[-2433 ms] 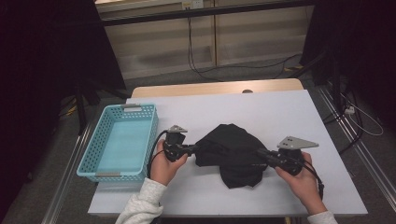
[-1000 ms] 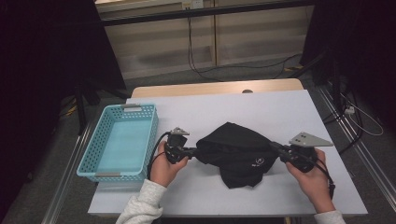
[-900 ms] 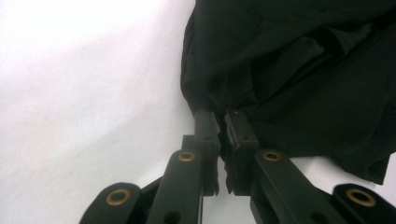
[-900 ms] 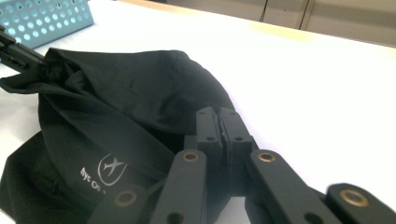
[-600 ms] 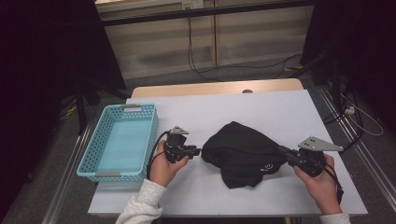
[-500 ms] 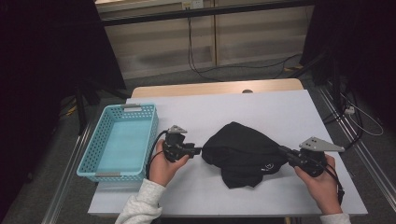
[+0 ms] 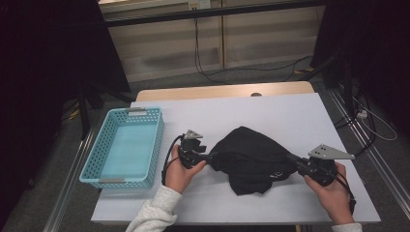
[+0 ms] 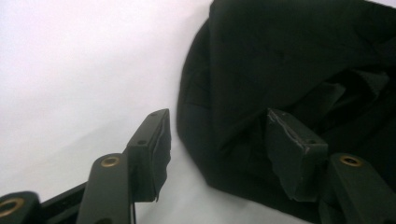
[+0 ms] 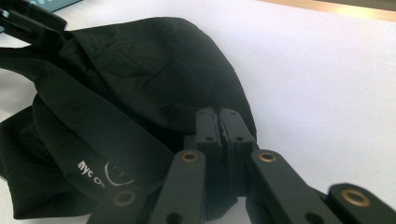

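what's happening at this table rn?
A person at the white table is working a crumpled black garment with two tools. The right hand-held gripper is shut on the garment's right edge. The left hand-held gripper has just been opening: its jaws stand apart at the left edge, one over the cloth, one on bare table, nothing pinched. A light blue basket sits to the left with nothing in it.

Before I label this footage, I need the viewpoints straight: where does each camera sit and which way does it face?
High view: above the person's side, looking forward and down on the table, basket, black garment; forearms, both hands show.
Left gripper view: on the left gripper, facing the garment's edge; parted jaws show.
Right gripper view: on the right gripper, pinching the garment.
All share the garment.
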{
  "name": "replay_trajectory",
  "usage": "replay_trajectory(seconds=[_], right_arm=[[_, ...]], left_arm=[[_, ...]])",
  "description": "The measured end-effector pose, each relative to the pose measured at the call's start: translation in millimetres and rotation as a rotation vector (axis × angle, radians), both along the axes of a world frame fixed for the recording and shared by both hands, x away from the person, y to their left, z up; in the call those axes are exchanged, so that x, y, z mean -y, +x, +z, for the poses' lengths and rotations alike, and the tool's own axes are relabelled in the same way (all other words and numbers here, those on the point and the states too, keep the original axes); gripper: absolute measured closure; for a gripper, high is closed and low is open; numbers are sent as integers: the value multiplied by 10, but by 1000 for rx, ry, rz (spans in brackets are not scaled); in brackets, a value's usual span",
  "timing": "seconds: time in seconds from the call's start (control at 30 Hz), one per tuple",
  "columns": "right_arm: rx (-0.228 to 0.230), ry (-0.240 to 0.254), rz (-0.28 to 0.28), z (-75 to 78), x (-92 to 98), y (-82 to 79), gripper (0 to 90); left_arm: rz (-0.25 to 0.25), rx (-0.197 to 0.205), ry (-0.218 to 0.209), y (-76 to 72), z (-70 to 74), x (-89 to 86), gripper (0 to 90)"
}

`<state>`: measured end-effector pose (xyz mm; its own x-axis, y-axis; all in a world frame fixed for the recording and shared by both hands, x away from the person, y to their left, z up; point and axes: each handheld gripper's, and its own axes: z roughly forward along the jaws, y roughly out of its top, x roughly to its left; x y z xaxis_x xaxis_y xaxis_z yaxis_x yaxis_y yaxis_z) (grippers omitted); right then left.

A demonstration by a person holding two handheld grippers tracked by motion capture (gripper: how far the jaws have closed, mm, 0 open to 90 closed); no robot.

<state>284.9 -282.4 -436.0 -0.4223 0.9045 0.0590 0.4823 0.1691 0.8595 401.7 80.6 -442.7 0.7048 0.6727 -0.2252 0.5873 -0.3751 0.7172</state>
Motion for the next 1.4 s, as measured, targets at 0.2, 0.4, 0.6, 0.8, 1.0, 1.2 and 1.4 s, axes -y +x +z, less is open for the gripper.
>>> replay_trajectory(seconds=[0.2,0.4,0.6,0.8,1.0,1.2,1.4], right_arm=[[3,2,2,-1,-15,-12,866],[4,21,25,10,-72,-3,861],[23,43,48,88,-138,6,835],[48,82,40,158,-113,-21,727],[69,96,21,263,-31,-69,651],[50,83,36,219,33,-94,548],[33,72,79,135,-23,-143,461]], left_arm=[[-29,-26,24,-38,-61,72,650],[-30,-31,16,-16,51,-39,873],[32,-5,0,6,294,-307,877],[82,-16,23,48,339,-500,878],[112,-29,42,76,314,-554,878],[122,-48,52,105,297,-625,878],[125,-37,47,89,320,-628,877]])
